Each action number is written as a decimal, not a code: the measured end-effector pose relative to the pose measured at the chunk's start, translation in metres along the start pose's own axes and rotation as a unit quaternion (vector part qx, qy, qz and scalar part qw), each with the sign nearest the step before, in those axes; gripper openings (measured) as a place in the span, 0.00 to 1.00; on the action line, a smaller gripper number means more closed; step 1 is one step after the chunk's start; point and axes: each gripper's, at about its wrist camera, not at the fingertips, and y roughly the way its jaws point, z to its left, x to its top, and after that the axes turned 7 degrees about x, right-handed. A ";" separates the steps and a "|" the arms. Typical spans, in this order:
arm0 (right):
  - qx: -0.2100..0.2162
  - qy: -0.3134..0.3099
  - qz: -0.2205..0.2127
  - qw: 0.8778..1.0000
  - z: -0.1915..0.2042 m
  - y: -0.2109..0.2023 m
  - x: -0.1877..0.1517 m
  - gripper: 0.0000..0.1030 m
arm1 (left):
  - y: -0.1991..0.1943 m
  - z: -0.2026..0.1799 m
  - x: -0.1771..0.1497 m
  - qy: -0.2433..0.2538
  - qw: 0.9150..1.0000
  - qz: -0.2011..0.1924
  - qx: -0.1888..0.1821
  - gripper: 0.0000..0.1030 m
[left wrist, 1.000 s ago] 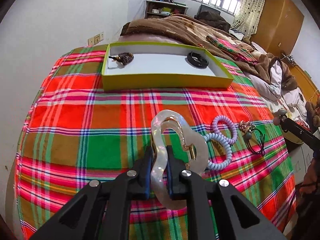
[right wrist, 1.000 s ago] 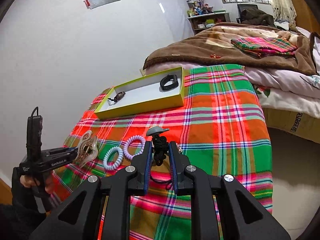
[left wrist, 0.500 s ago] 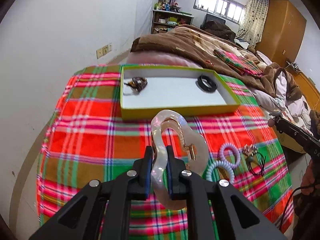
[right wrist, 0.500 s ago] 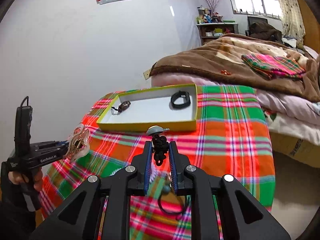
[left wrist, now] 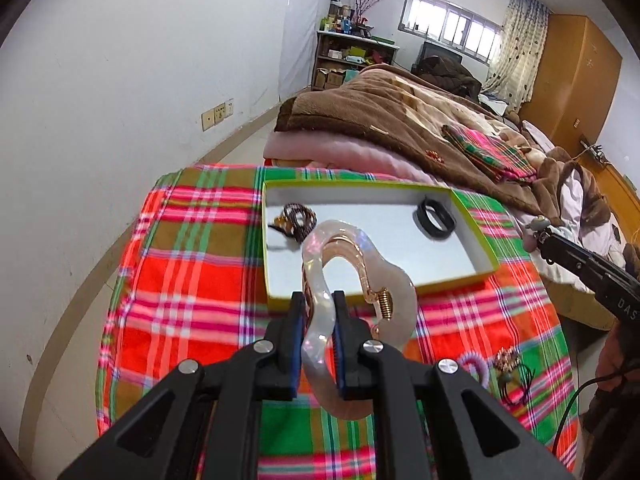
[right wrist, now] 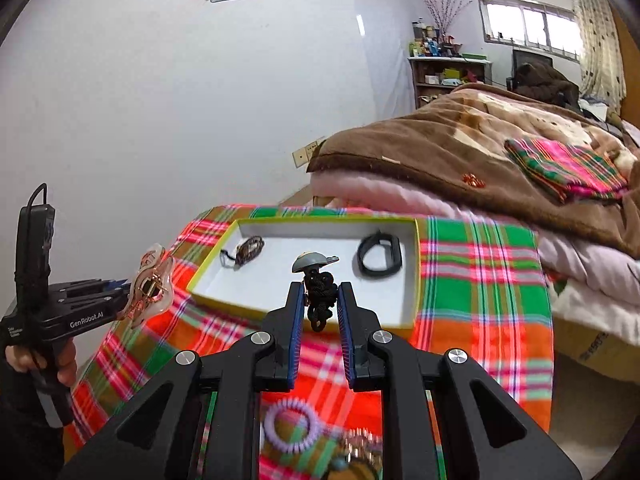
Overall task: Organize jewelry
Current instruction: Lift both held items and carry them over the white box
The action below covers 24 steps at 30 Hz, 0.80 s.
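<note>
My left gripper [left wrist: 318,314] is shut on a pearly translucent hair claw clip [left wrist: 352,276], held above the plaid cloth just short of the green-rimmed box [left wrist: 476,240]. My right gripper [right wrist: 318,302] is shut on a black knotted cord with a grey cap-shaped bead [right wrist: 314,262], in front of the box [right wrist: 416,280]. Inside the box lie a brown beaded bracelet [left wrist: 296,218] at the left and a black band [left wrist: 434,222] at the right. The left gripper with the clip also shows in the right wrist view [right wrist: 150,290].
A lilac coil hair tie [right wrist: 292,426] and a beaded hair tie [left wrist: 508,364] lie on the plaid cloth [left wrist: 180,280] near me. A brown blanket [left wrist: 400,120] is piled behind the box. A white wall [left wrist: 120,80] runs along the left.
Both grippers have moved forward toward the box with their items held. The loose hair ties have dropped to the bottom of both views.
</note>
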 end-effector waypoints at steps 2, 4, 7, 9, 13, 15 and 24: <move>0.000 -0.005 0.002 1.000 0.001 0.010 0.009 0.17 | 0.004 0.000 0.006 -0.002 1.000 0.000 0.000 0.13; -0.001 -0.009 0.007 1.000 0.001 0.022 0.017 0.17 | 0.010 0.000 0.013 -0.005 1.000 0.000 -0.001 0.13; -0.003 -0.011 0.019 1.000 -0.002 0.043 0.028 0.17 | 0.020 -0.001 0.021 -0.009 1.000 0.003 -0.002 0.13; -0.005 -0.012 0.024 1.000 -0.002 0.055 0.034 0.17 | 0.026 -0.003 0.025 -0.008 1.000 0.006 -0.004 0.13; -0.007 -0.013 0.039 0.999 -0.004 0.082 0.042 0.17 | 0.042 -0.006 0.030 -0.006 1.000 0.015 0.001 0.13; -0.010 -0.011 0.048 0.999 -0.007 0.095 0.045 0.17 | 0.050 -0.007 0.032 -0.007 1.000 0.020 -0.001 0.13; -0.013 -0.011 0.092 0.996 -0.019 0.150 0.046 0.17 | 0.084 -0.010 0.030 -0.007 0.999 0.048 0.003 0.13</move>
